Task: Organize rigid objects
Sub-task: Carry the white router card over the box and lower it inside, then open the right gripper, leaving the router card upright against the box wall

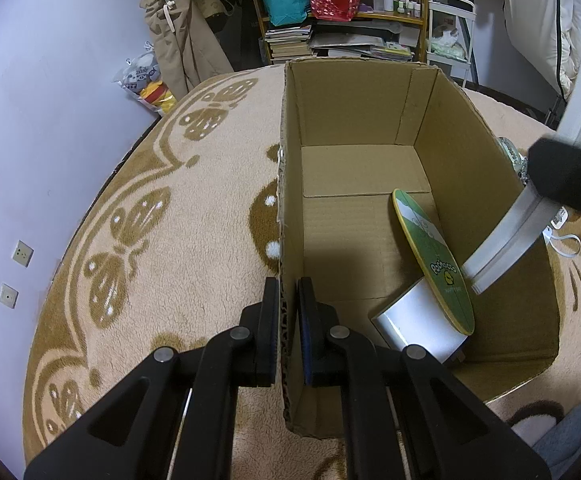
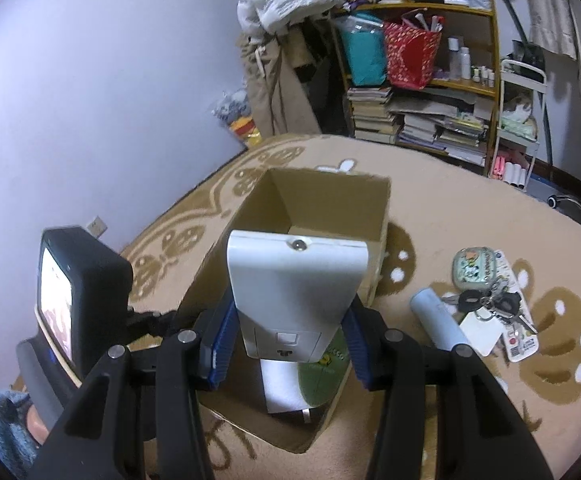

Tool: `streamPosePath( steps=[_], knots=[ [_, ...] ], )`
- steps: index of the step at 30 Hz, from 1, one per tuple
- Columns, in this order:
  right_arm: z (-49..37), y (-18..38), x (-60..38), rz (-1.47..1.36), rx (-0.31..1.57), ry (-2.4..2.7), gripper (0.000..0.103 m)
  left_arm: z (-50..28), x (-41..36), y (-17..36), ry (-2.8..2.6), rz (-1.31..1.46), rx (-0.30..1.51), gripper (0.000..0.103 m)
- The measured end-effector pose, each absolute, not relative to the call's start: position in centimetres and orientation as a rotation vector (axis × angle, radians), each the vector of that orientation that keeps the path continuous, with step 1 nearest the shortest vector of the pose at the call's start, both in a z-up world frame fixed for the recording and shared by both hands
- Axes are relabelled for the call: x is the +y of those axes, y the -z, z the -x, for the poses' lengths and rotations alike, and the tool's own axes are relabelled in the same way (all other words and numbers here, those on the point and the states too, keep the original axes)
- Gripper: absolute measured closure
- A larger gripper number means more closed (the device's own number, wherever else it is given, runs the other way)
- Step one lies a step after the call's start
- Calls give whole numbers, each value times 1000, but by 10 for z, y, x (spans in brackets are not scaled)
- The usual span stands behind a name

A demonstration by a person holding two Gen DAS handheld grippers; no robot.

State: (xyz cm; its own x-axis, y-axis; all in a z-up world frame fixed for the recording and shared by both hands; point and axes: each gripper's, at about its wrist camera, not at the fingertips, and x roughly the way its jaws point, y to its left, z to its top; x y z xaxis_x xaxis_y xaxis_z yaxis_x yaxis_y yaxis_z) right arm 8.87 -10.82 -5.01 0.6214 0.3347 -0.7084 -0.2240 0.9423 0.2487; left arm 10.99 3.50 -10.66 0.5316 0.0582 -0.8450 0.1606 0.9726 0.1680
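The left gripper is pinching the near left wall of the open cardboard box, one finger outside and one inside the corrugated edge, so it is steadying the box on the tan patterned rug. The right gripper is clamping a flat white plastic device between its blue pads, gripped near the device's lower end, and is carrying it over the box mouth just ahead of its fingers; in the left wrist view that white device is slanting down over the box's right wall. Two things are already lying in the box, below and just beyond the right gripper's fingertips: a round green disc with a yellow rim, leaning on edge, and a white rectangular block touching it. Still waiting on the rug, off to the right of the right gripper, are a pale blue cylinder, a bunch of keys, a small green tin and a white tag. By this showing the sorting looks partly done: two items are packed, a third is about to go in, and several loose pieces are remaining outside.
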Motion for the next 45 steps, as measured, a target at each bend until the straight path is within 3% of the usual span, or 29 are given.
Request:
streamPosePath(
  steps=[35,37,39,45],
  knots=[
    [-90,68,-96,-87,878,-315,49,-111,35,106,63,-231,1015,94],
    [-90,66,-96,-81,874,-318,48,-110,35,106,61,-231,1015,94],
    [-88,62,-97,-73,865,-316,36,-110,35,106,61,-233,1014,94],
    [-85,49,-106,-89,825,-296,28,-110,35,105,62,-232,1014,93]
  ],
)
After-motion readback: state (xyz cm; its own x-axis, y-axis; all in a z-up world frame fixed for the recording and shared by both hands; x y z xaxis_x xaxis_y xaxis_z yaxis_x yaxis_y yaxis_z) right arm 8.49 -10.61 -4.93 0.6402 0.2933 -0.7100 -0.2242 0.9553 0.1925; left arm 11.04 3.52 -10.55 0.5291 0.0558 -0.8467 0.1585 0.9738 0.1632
